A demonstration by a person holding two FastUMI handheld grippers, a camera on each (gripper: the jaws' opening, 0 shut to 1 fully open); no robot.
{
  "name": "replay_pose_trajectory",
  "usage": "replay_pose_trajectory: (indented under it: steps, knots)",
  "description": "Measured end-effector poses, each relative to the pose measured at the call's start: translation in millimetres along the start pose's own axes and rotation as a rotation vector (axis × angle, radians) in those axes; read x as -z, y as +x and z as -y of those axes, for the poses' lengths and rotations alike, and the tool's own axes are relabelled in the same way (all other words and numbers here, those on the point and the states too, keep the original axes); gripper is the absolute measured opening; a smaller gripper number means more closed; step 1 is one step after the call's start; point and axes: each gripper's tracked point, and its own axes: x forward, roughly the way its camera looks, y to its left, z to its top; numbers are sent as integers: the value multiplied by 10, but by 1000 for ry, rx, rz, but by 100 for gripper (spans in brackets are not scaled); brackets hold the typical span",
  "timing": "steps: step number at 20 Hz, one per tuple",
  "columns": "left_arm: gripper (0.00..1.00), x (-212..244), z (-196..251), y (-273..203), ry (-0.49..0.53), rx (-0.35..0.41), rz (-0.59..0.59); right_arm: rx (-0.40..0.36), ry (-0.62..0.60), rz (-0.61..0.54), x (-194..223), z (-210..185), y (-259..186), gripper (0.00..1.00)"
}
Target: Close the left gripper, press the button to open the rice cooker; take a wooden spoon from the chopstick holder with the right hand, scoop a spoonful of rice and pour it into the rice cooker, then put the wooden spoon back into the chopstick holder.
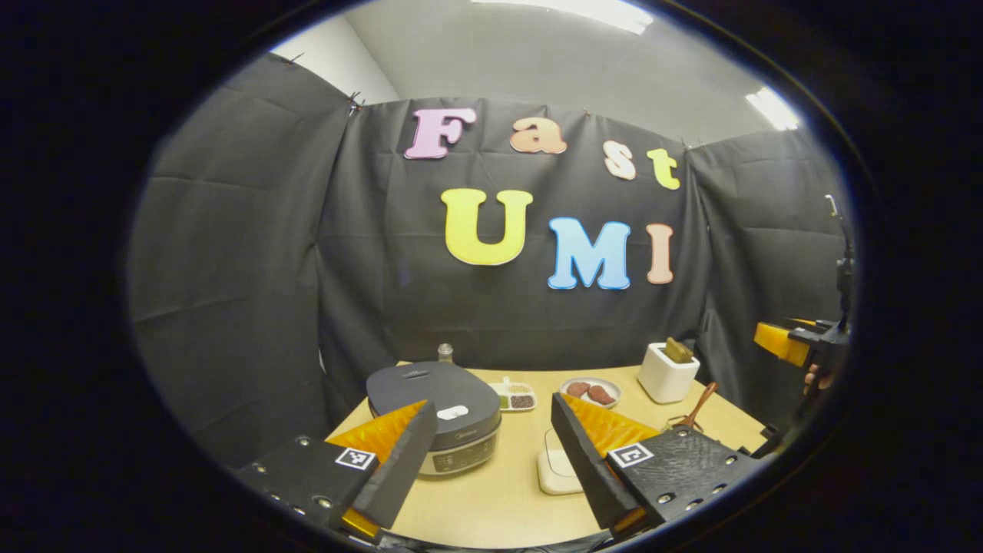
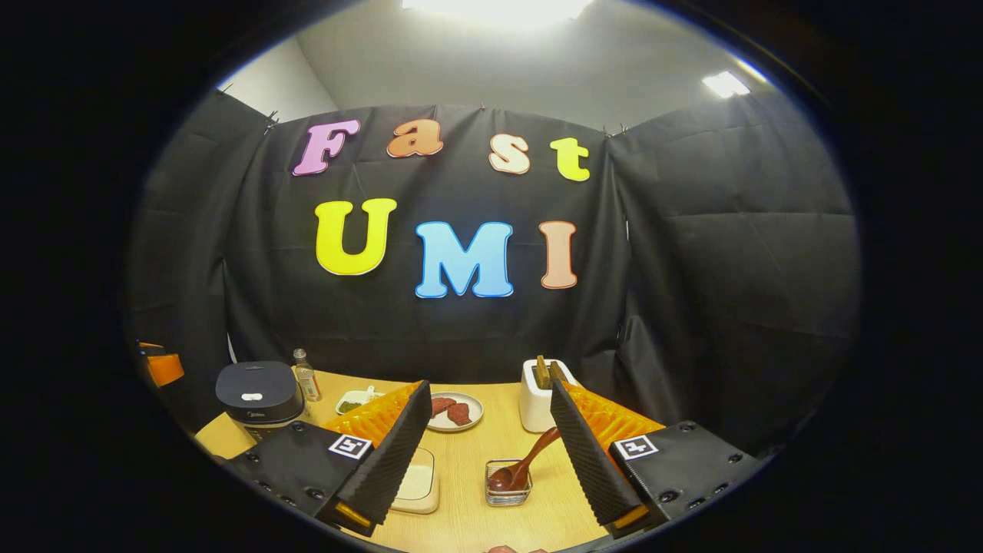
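Observation:
The dark grey rice cooker (image 1: 434,399) stands with its lid down at the table's left, its white button (image 1: 452,412) on top. My left gripper (image 1: 492,405) hovers open above the table, just right of the cooker. A flat white rice container (image 1: 557,468) lies below it. The wooden spoon (image 2: 526,461) leans in a small wire chopstick holder (image 2: 507,485), bowl down. My right gripper (image 2: 488,388) is open, raised above and behind the holder. The cooker (image 2: 257,395) sits at far left in the right gripper view, with the rice container (image 2: 418,476) partly behind a finger.
A white box-shaped appliance (image 2: 541,395), a plate of red pieces (image 2: 455,411), a small divided dish (image 1: 516,395) and a bottle (image 2: 306,375) line the back of the wooden table (image 1: 491,499). Black cloth walls close in on three sides. The right gripper (image 1: 799,342) hangs at the far right.

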Motion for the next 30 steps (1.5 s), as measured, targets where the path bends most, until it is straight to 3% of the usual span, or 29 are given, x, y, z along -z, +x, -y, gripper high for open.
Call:
replay_pose_trajectory:
  steps: [7,13,15,21,30]
  knots:
    - [94,-55,-214,66,-26,-26,-11,1,-6,-3,11,18,-26,99]
    - [19,-227,-539,176,-48,-75,-21,16,14,-20,81,85,-29,99]
    - [6,-238,-501,211,-77,-31,-35,28,22,-18,81,129,-37,99]
    - [2,-273,-641,530,-40,3,-83,68,25,-13,100,249,-113,99]
    - [1,-99,-561,1281,-36,134,-262,160,61,-18,191,614,-232,97]
